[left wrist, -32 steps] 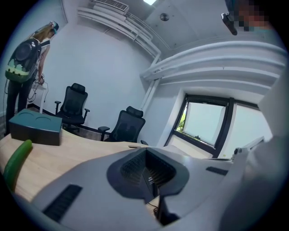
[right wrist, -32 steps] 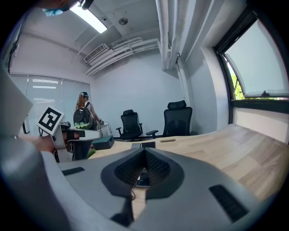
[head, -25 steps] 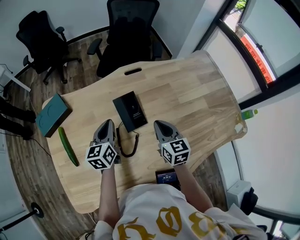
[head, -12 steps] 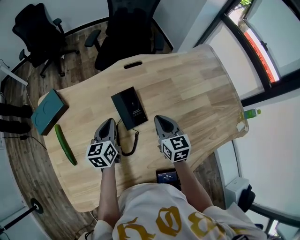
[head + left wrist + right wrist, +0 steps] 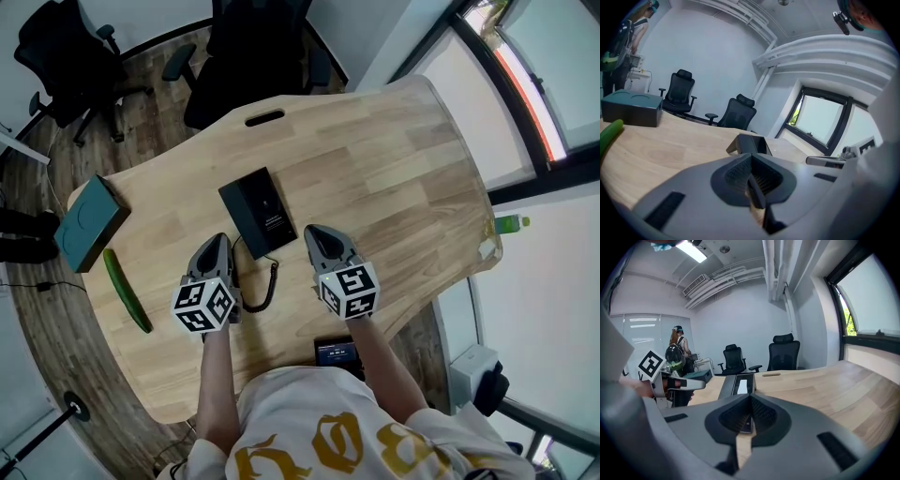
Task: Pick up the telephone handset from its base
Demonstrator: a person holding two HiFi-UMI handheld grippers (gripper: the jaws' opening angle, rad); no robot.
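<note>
A black telephone (image 5: 258, 212) lies on the wooden table (image 5: 394, 187), and its handset cannot be told apart from the base from above. Its coiled cord (image 5: 265, 289) loops toward me between the two grippers. My left gripper (image 5: 216, 246) hovers just near-left of the phone, jaws shut and empty. My right gripper (image 5: 314, 234) hovers near-right of it, also shut and empty. In the left gripper view the telephone (image 5: 749, 143) sits right beyond the left gripper's (image 5: 751, 158) closed tips. The right gripper view shows the telephone (image 5: 739, 384) ahead-left of the right gripper's (image 5: 751, 399) closed tips.
A green cucumber (image 5: 125, 289) and a teal box (image 5: 89, 223) lie at the table's left. A small dark device (image 5: 336, 353) sits at the near edge. Black office chairs (image 5: 248, 66) stand beyond the far edge. A person (image 5: 675, 352) stands far back.
Both grippers have sunk a little toward the table, still shut. The telephone and cord have not moved on the table.
</note>
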